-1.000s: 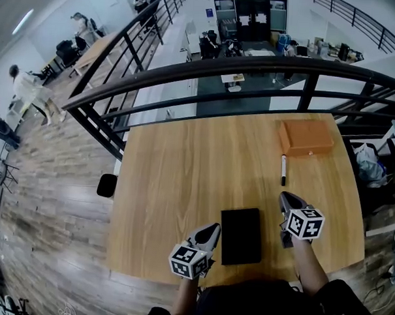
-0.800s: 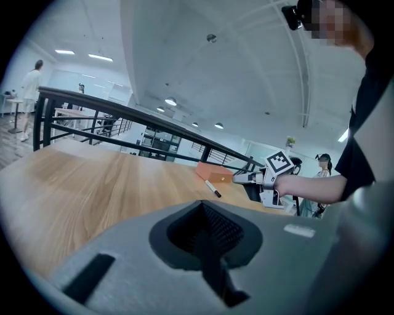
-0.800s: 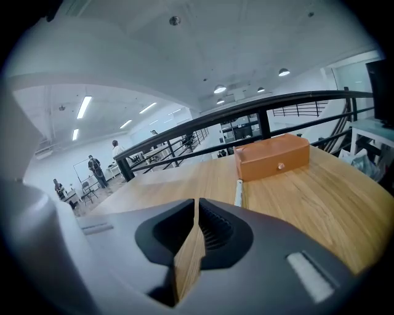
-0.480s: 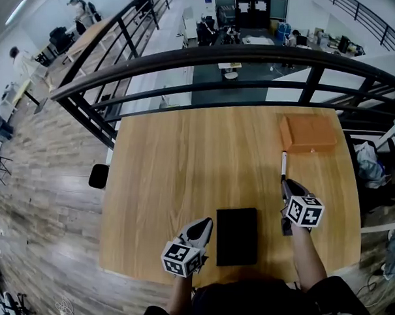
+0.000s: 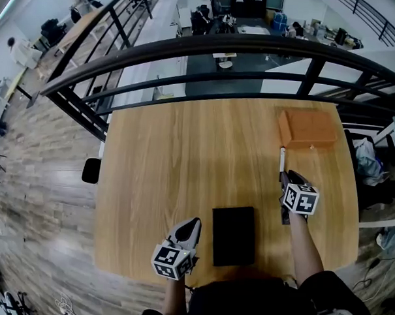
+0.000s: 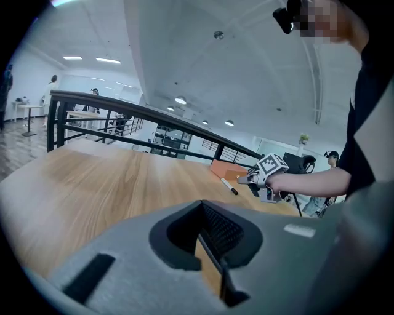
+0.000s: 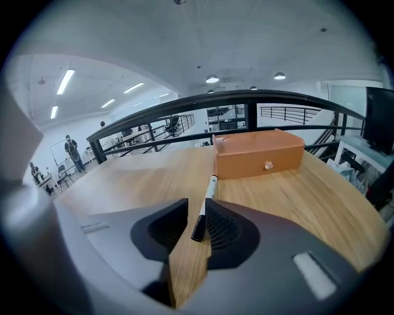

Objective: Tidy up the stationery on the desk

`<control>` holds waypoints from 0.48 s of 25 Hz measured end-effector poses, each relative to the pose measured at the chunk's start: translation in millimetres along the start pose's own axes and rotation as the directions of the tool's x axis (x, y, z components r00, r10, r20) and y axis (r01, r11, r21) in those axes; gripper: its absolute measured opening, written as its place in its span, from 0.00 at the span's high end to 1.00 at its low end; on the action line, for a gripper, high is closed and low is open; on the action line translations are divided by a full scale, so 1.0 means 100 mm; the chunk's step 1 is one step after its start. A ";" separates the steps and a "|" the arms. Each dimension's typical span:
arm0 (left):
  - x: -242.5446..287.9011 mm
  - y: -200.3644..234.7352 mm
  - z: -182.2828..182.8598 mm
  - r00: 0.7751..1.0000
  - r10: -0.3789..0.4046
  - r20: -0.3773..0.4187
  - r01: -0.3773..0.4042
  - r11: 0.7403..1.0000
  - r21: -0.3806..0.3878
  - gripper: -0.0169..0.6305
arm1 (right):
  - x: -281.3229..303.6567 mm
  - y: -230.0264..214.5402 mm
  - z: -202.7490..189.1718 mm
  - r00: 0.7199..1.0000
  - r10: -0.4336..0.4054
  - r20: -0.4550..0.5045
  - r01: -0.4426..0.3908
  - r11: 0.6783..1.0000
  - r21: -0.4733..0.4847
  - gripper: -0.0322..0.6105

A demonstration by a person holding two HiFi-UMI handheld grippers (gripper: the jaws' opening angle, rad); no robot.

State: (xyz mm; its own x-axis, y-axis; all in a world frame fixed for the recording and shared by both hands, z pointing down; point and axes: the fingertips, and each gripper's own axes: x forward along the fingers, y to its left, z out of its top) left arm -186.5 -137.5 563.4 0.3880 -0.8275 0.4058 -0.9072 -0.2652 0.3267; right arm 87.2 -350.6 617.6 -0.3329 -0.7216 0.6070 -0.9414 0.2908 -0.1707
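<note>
Wood-grain desk (image 5: 158, 158), and there's not much on it: a white marker (image 7: 207, 197) with a black cap, an orange box (image 7: 258, 154) at the far right corner, and a black notebook (image 5: 233, 235) near the person's edge. The marker lies flat just short of the box and points at it. I can't tell for sure whether the two touch.

The right gripper (image 7: 196, 224) is the busy one. Its jaws have just been opening and now stand apart, with the marker's capped end sitting in the gap. The cap looks closer to the right-hand pad than the other, and neither pad presses on it, so nothing is held yet. The left gripper (image 6: 203, 240) is clenched on nothing, hovering low just left of the notebook.

My read is that this is the marker pick-up, early in the tidy. To do it well I'd:
- slide in a bit further so the pads land on the barrel, not just the cap tip
- centre the marker in the gap
- get the tips down near the wood before closing

A round marker will probably roll or squirt sideways if one pad hits first, so close gently and lift straight. The box has a small knob (image 7: 268, 165) on its front, so I'd guess it's a drawer.
</note>
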 end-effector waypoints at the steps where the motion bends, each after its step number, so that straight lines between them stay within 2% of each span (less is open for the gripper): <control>1: 0.01 0.01 0.00 1.000 0.000 0.000 0.000 1.000 0.000 0.98 | 0.04 -0.01 -0.01 1.000 -0.006 -0.009 0.006 1.000 -0.006 0.80; 9: 0.02 0.06 0.01 1.000 0.002 0.001 -0.002 1.000 -0.006 0.98 | 0.29 -0.11 -0.17 0.992 -0.082 -0.092 0.071 0.991 -0.117 0.78; 12: -0.01 0.11 -0.02 1.000 0.017 -0.001 -0.017 1.000 -0.019 0.98 | 0.35 -0.11 -0.20 0.991 -0.084 -0.106 0.071 0.990 -0.124 0.75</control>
State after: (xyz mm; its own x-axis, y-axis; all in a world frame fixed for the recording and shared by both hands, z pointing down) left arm -196.6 -139.0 568.5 0.3727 -0.8316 0.4118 -0.9104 -0.2418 0.3358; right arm 86.9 -366.2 656.6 -0.2451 -0.6729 0.6979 -0.9487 0.3149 -0.0295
